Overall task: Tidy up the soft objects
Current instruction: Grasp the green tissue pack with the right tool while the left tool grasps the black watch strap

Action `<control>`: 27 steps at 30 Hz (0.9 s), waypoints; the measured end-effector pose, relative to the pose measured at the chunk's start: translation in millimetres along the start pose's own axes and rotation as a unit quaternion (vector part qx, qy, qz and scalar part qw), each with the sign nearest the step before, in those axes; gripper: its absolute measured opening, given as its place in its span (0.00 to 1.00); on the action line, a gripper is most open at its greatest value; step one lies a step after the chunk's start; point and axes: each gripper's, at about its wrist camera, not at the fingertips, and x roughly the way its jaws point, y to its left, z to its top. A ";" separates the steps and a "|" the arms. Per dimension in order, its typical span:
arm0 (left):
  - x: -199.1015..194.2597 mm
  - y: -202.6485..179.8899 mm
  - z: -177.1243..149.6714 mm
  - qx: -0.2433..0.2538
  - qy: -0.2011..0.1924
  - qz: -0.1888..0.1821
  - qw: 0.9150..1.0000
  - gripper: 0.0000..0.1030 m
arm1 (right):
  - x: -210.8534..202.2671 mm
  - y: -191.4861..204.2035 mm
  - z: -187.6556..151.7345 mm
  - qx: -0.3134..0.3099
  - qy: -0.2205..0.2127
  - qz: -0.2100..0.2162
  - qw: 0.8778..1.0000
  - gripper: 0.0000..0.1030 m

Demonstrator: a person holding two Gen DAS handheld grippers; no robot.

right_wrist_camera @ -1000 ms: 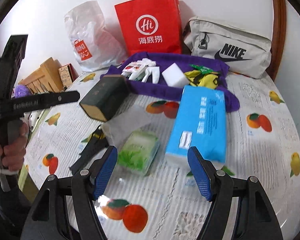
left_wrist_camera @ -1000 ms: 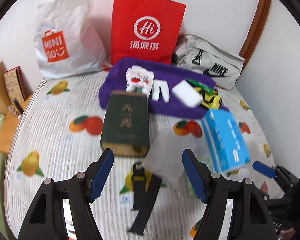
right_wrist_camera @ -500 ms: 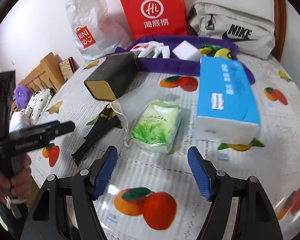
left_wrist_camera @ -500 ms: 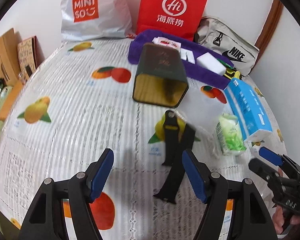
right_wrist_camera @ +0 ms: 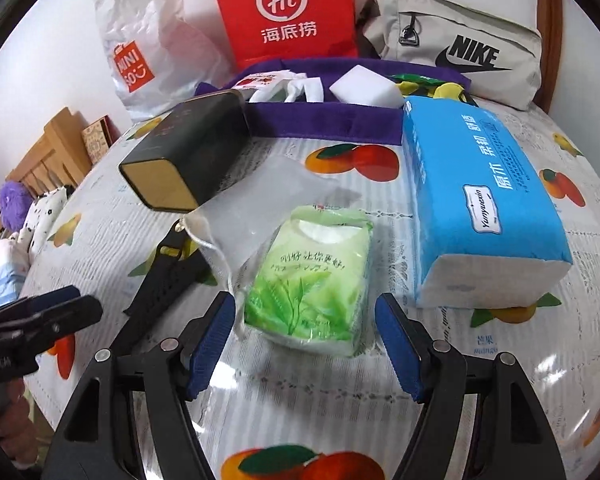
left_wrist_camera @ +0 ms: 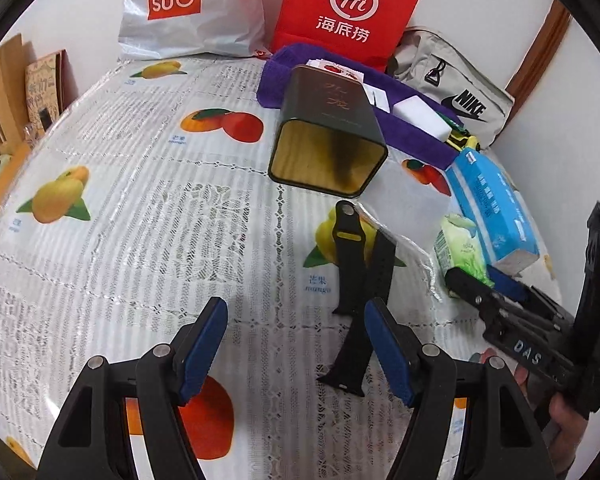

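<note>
A green pack of tissues (right_wrist_camera: 312, 276) lies on the fruit-print tablecloth (right_wrist_camera: 380, 392). Its near end sits between the blue pads of my right gripper (right_wrist_camera: 304, 316), which is open and shows no squeeze on the pack. To its right lies a blue tissue pack (right_wrist_camera: 476, 184), and to its left a translucent drawstring pouch (right_wrist_camera: 260, 196). My left gripper (left_wrist_camera: 296, 320) is open and empty over bare cloth. A black watch strap (left_wrist_camera: 356, 272) lies just inside its right finger. A purple cloth (left_wrist_camera: 412, 130) at the back carries a white sponge (right_wrist_camera: 366, 88) and small packets.
A dark green tin (left_wrist_camera: 328, 136) lies on its side between strap and purple cloth. A white Miniso bag (left_wrist_camera: 188, 8), a red paper bag (left_wrist_camera: 348, 4) and a grey Nike bag (right_wrist_camera: 456, 44) line the wall. Wooden furniture (right_wrist_camera: 56, 148) stands left of the table.
Both grippers have sunk toward the table and moved forward. The green tissue pack has come between the right fingertips. The left gripper now hangs low beside the watch strap. Neither opening has changed.
</note>
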 end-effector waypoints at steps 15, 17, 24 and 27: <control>5.4 -15.7 -12.0 0.008 0.018 0.015 1.000 0.67 | -40.0 -24.2 -47.0 -0.054 0.018 -0.008 0.998 0.56; 6.0 -18.7 -13.8 0.010 0.019 0.015 1.000 0.67 | -46.5 -35.8 -55.4 -0.041 0.025 -0.010 0.999 0.57; 8.2 -38.7 -16.0 0.051 0.008 0.023 0.998 0.67 | -41.9 -50.9 -51.9 -0.006 0.004 0.007 1.000 0.71; 12.8 -47.0 -13.2 0.073 -0.001 0.033 0.997 0.67 | -34.7 -48.0 -49.5 -0.018 -0.013 -0.003 1.000 0.69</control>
